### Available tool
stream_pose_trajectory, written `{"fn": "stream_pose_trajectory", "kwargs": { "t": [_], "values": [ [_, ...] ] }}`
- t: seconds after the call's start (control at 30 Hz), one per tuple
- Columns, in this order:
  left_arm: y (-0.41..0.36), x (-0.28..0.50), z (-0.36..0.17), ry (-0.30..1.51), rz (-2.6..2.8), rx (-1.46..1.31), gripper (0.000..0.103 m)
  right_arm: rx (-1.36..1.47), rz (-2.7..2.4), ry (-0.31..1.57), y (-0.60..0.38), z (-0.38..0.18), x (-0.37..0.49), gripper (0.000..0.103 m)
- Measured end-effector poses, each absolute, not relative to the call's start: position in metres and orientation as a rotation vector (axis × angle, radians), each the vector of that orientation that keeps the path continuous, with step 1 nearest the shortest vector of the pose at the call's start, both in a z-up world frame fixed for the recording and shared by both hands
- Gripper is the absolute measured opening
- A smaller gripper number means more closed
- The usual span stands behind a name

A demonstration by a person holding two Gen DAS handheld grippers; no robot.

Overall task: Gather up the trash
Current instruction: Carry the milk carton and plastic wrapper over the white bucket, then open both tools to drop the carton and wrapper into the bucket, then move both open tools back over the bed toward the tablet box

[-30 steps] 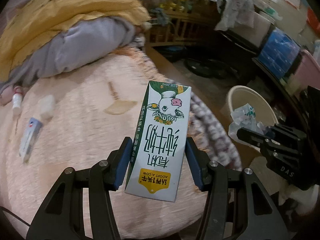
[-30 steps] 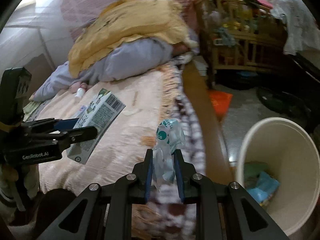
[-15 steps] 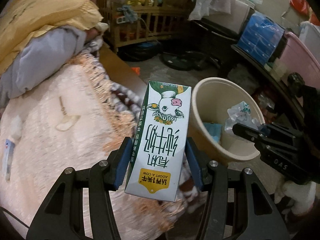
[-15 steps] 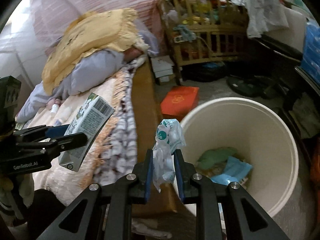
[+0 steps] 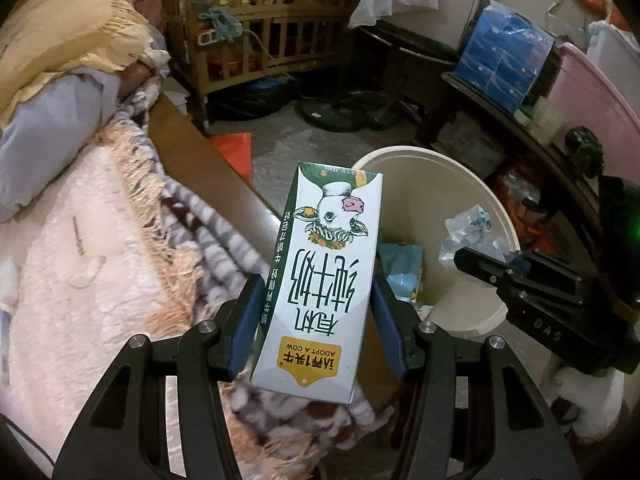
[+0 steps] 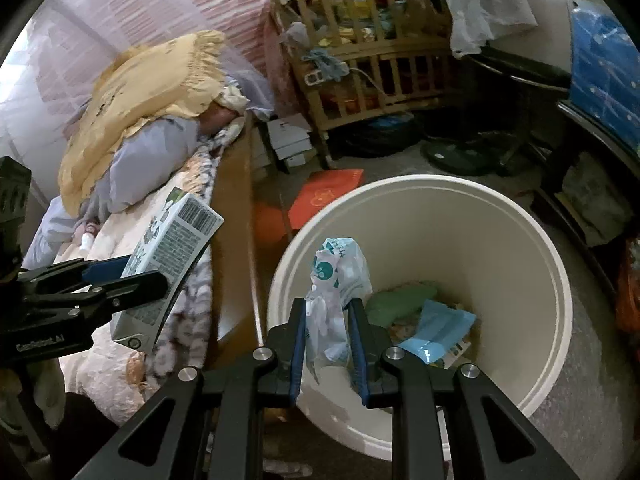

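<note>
Trash is held in both grippers. Left gripper (image 5: 316, 312): blue pads pinch a milk carton (image 5: 320, 280) by its two long sides; carton printed with a cow's head and "ADOPT A COW", seen upside down, its far end tilted up and away from the camera. In the left wrist view the carton hangs over the bed's edge, where a striped fringed blanket (image 5: 224, 248) drapes the wooden bed rail (image 5: 208, 168), and its far end overlaps the near rim of the bin (image 5: 424, 156).

Right gripper (image 6: 328, 340): fingers nearly pressed together, pinching a crumpled plastic wrapper (image 6: 336, 280), white with teal print. The wrapper stands up between the pads and, in the right wrist view, lies over the bin's opening, just inside the near rim (image 6: 280, 276).

Bin: cream, round, standing on the floor beside the bed. Contents visible at the bottom: a blue packet (image 6: 436, 332) and a green item (image 6: 400, 296); further contents cannot be made out.

Cross-check: the right wrist view shows the left gripper (image 6: 132, 280) at left with the carton (image 6: 172, 248), barcode side up, over the bed's edge. The left wrist view shows the right gripper (image 5: 472, 260) at right with the wrapper (image 5: 468, 232) over the bin.

Surroundings: yellow pillow (image 6: 152, 92) on grey bedding; wooden crib (image 6: 380, 60) behind; red box (image 6: 324, 196) on the floor.
</note>
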State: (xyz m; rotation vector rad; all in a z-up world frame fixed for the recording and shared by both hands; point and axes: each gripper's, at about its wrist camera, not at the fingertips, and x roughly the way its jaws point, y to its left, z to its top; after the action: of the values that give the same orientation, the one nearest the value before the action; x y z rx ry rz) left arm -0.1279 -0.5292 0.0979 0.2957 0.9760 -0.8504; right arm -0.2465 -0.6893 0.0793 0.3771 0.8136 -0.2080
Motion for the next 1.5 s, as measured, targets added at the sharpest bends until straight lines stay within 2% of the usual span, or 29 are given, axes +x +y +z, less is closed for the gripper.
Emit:
{"fn": "stream_pose_trajectory", "kwargs": {
  "t": [0.63, 0.67, 0.77, 0.83, 1.37, 1.43, 1.5],
  "values": [
    [-0.595, -0.127, 0.076, 1.071, -0.973, 0.215, 0.053, 0.465, -0.337, 0.858, -0.733, 0.06, -0.259, 0.02],
    [-0.597, -0.127, 0.076, 1.073, -0.98, 0.208, 0.053, 0.468, -0.342, 0.856, -0.734, 0.06, -0.26, 0.022],
    [-0.6, -0.126, 0.08, 1.066, -1.021, 0.163, 0.054, 0.478, -0.357, 0.852, -0.737, 0.06, -0.261, 0.04],
    [-0.6, -0.125, 0.082, 1.064, -1.029, 0.161, 0.057, 0.474, -0.368, 0.85, -0.736, 0.061, -0.26, 0.041],
    [-0.516, -0.103, 0.092, 0.976, -0.826, 0.215, 0.059, 0.416, -0.266, 0.836, -0.703, 0.065, -0.242, 0.042],
    [-0.498, -0.099, 0.092, 0.959, -0.793, 0.228, 0.059, 0.393, -0.238, 0.832, -0.692, 0.067, -0.236, 0.043],
    [-0.481, -0.094, 0.092, 0.94, -0.761, 0.24, 0.059, 0.372, -0.209, 0.833, -0.678, 0.07, -0.229, 0.05]
  ]
}}
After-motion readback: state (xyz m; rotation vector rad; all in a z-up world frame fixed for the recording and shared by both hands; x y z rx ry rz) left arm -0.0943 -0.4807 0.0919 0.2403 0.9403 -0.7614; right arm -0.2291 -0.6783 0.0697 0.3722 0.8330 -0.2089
